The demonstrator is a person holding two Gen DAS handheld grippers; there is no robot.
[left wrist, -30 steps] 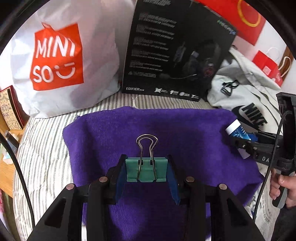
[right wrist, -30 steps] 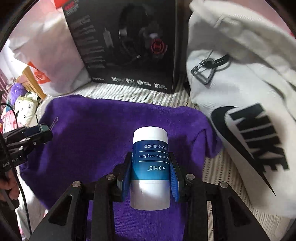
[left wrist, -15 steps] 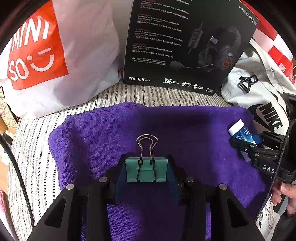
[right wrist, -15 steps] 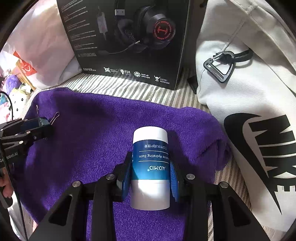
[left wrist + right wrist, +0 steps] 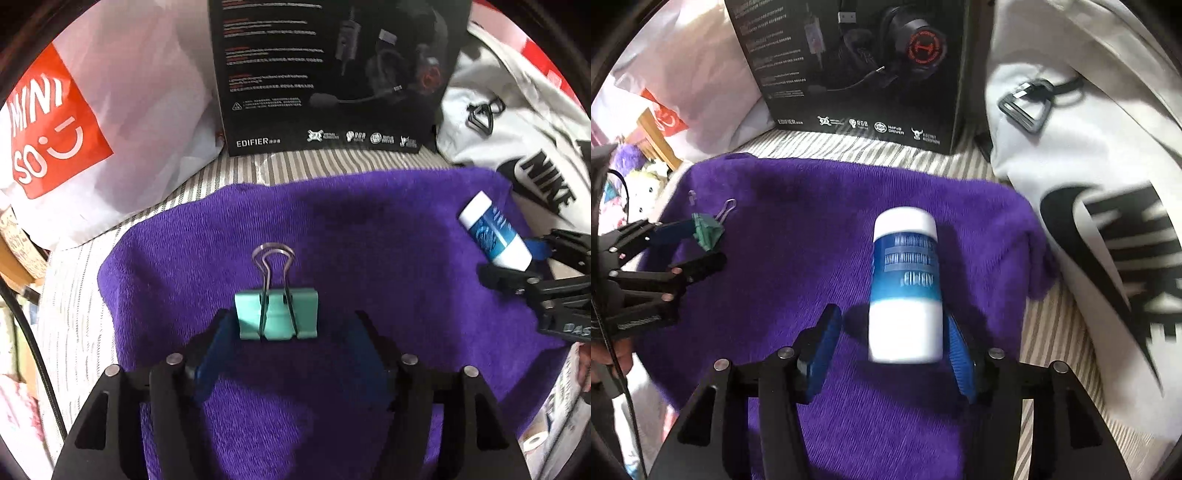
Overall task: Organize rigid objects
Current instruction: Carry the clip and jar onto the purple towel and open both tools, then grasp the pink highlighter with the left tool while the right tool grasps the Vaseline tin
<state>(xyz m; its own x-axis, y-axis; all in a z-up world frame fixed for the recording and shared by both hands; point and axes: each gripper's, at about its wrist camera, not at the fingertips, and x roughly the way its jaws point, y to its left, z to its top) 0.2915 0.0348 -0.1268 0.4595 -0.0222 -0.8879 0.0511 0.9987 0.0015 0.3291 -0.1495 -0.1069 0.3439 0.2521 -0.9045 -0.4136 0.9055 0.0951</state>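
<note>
A teal binder clip (image 5: 277,314) lies on the purple towel (image 5: 369,236), its wire handles pointing away. My left gripper (image 5: 290,325) stands open around it, with a gap at each blue pad. From the right wrist view the clip (image 5: 707,230) sits by the left gripper's (image 5: 703,245) upper finger. A white and blue balm bottle (image 5: 905,284), blurred, lies on the towel (image 5: 798,240) between the spread fingers of my right gripper (image 5: 892,332), close to the right pad. In the left wrist view the bottle (image 5: 493,234) lies at the right gripper (image 5: 513,258).
A black headset box (image 5: 325,74) stands behind the towel. A white and red shopping bag (image 5: 92,110) leans at the back left, and a white sports bag (image 5: 1089,184) fills the right side. Striped bedding (image 5: 74,295) surrounds the towel. A hand (image 5: 609,354) holds the left gripper.
Both grippers were shut on their objects; now both have spread open. The clip and the bottle rest on the towel, and both grippers have moved lower and forward.
</note>
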